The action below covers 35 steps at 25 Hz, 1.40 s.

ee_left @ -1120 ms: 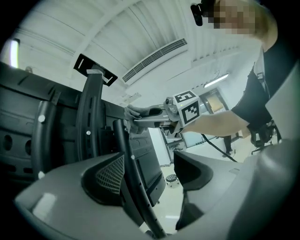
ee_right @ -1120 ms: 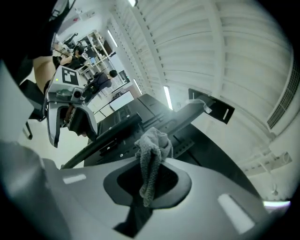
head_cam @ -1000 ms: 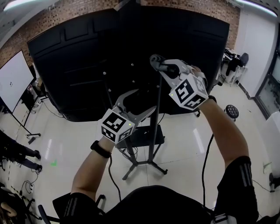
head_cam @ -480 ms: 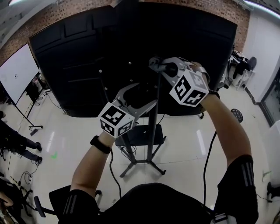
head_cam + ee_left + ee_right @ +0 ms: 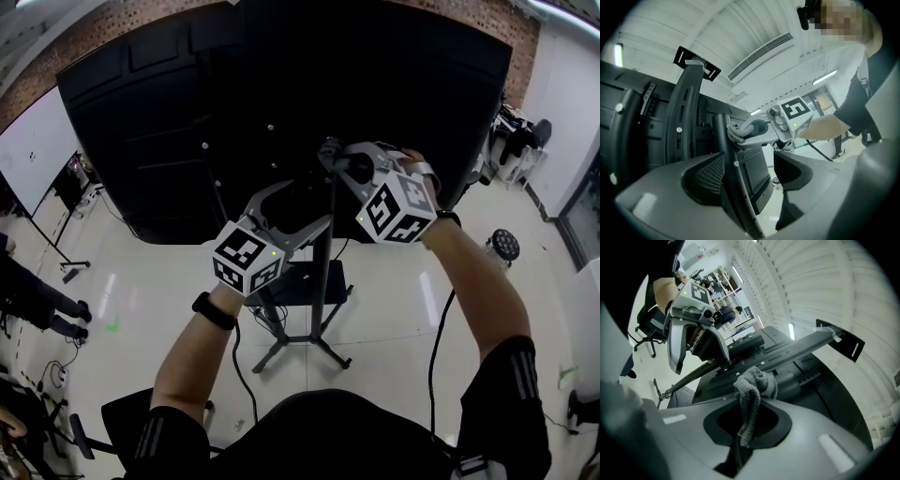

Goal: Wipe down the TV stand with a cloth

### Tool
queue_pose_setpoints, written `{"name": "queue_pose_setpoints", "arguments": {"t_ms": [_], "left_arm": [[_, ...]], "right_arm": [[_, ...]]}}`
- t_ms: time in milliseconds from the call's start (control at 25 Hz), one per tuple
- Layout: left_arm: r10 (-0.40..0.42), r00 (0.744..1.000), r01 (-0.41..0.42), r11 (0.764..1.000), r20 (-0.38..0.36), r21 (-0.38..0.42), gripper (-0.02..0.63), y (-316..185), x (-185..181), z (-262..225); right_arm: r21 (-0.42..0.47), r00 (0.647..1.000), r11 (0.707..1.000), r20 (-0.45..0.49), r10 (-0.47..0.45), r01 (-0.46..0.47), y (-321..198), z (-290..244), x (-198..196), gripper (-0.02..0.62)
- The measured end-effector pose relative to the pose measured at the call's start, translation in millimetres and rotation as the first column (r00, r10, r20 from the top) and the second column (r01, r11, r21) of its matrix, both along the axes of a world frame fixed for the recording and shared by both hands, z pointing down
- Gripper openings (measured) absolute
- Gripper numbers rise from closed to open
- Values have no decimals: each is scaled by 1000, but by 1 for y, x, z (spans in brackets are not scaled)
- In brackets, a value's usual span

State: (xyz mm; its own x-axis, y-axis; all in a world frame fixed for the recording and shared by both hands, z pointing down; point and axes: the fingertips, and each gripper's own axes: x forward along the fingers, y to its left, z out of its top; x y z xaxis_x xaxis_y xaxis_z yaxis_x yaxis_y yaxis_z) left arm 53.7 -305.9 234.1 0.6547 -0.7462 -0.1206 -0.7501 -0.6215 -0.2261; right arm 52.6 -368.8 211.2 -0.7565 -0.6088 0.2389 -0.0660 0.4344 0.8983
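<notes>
1. The person's two forearms reach forward and up, with a black wristband [image 5: 214, 310] on the left one.
2. The left gripper [image 5: 317, 206] is lower than the other, and its jaws are spread wide. The pole [image 5: 322, 281] of the TV stand [image 5: 302, 349] runs up between them, close against one jaw. I cannot tell whether it touches that jaw.
3. The right gripper [image 5: 750, 425] is higher on the same pole, with its jaws pinching a grey cloth [image 5: 752, 392]. A bunched wad of the cloth bulges past the jaw tips and sits against the pole.
4. Further down the pole is a small black shelf [image 5: 305, 286]. Below it, the stand's legs spread out on a pale, glossy floor [image 5: 394, 309].
5. Behind the stand, the black back of a big TV [image 5: 281, 94] fills the upper part of the head view.
6. Beyond that is a brick wall [image 5: 441, 9], and a whiteboard [image 5: 28, 150] stands far off to the left.
</notes>
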Motion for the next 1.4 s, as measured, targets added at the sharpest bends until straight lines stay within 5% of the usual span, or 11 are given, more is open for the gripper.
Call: {"name": "queue_pose_setpoints", "arguments": {"t_ms": [200, 760, 1000, 1400], "left_arm": [[-9, 1000, 9, 1000, 6, -16, 353, 1, 2, 11], [-23, 1000, 23, 996, 4, -90, 353, 6, 6, 50], [-36, 999, 37, 992, 6, -123, 353, 8, 4, 70], [-63, 998, 56, 976, -25, -210, 353, 2, -4, 122]], "right_arm": [[-9, 998, 1000, -69, -8, 7, 3, 31, -6, 21], [-62, 1000, 998, 5, 31, -30, -5, 72, 4, 21], [-36, 996, 999, -85, 13, -16, 2, 107, -2, 21], [-169, 993, 986, -116, -27, 7, 10, 167, -11, 21]]}}
